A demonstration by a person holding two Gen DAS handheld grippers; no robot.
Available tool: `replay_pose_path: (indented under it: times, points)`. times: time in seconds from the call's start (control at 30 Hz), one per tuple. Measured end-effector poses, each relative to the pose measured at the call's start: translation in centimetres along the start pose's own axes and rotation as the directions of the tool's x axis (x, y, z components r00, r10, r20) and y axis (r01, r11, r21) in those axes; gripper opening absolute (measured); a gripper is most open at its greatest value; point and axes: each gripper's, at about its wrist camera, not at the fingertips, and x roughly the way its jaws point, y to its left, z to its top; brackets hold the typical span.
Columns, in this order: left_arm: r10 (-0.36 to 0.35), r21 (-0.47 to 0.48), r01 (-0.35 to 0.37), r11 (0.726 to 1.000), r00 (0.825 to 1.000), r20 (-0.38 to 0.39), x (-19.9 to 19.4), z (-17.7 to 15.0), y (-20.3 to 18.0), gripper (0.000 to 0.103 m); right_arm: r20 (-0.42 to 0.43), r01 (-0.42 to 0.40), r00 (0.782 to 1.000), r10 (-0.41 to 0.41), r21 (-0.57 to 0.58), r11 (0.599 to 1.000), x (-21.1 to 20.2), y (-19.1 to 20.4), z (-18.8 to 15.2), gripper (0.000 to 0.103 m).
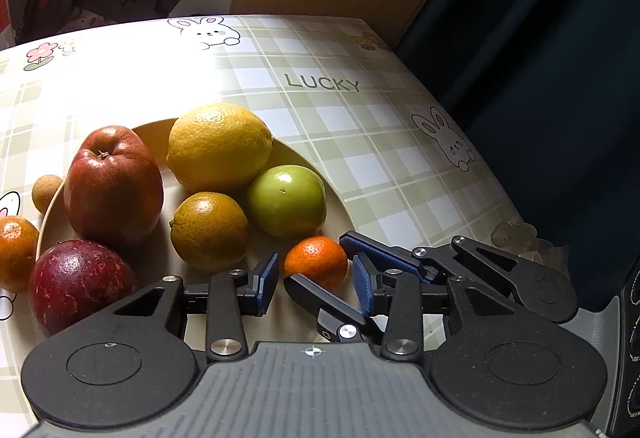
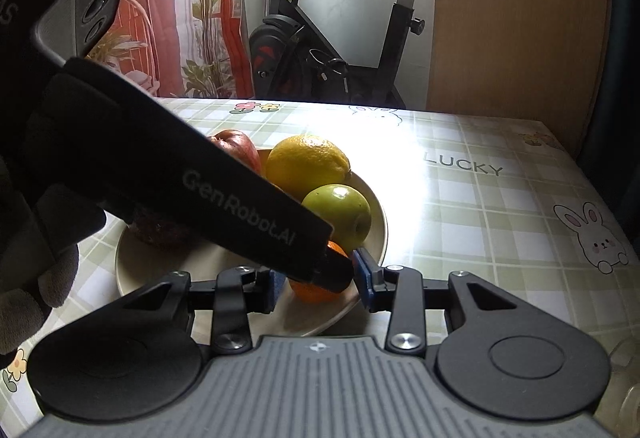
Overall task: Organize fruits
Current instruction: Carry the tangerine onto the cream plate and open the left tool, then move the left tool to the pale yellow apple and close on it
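Table point(image 1: 360, 110) with green plaid cloth fills mid-frame in both views, exercise bike point(image 2: 340, 38) behind it at top. Cream plate point(image 1: 304, 158) sits left of centre in the left wrist view, holding a yellow citrus point(image 1: 219, 146) at the back, red apple point(image 1: 114, 182) left of it, dark red fruit point(image 1: 80, 284) lower left, green apple point(image 1: 286, 200) right of centre, greenish orange point(image 1: 209, 230) in the middle. Left gripper point(image 1: 316, 282) bottom centre, jaws wide apart, nothing gripped; small mandarin point(image 1: 316, 262) lies just ahead between its fingers on the plate's near edge. Right gripper point(image 2: 320, 284) also spread open around that same mandarin, one finger each side, not clamped; the left gripper body blocks part of the view. Off the plate at far left: second mandarin point(image 1: 16, 252) and a small brown round fruit point(image 1: 47, 193) touching the rim.
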Motion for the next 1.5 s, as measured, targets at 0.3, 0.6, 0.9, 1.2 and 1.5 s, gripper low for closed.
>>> replay_pose_path:
  times: [0.3, 0.6, 0.9, 1.2, 1.5]
  points:
    - [-0.011, -0.022, 0.013, 1.000, 0.995, 0.097, -3.3, 0.2, 1.1, 0.050, 0.029, 0.005, 1.000, -0.005, -0.003, 1.000, -0.8, 0.5, 0.8, 0.040]
    - [0.048, -0.019, -0.045, 0.999, 0.973, 0.227, -8.9, 1.1, 3.4, 0.050, 0.066, -0.015, 0.998, 0.013, 0.040, 0.999, -1.2, 1.6, 3.0, 0.041]
    - [0.149, 0.004, -0.157, 0.988, 0.939, 0.309, -13.9, 1.1, 6.1, 0.051, 0.085, -0.066, 0.994, 0.062, 0.038, 0.997, -0.7, 4.5, 5.5, 0.044]
    - [0.238, -0.048, -0.236, 0.970, 0.904, 0.355, -17.9, 0.1, 11.1, 0.051, 0.072, -0.122, 0.990, 0.118, 0.045, 0.992, 1.3, 7.8, 7.8, 0.051]
    - [0.293, -0.134, -0.262, 0.956, 0.892, 0.345, -19.9, -1.3, 16.6, 0.051, 0.005, -0.124, 0.992, 0.124, 0.015, 0.992, 4.4, 11.1, 8.7, 0.053]
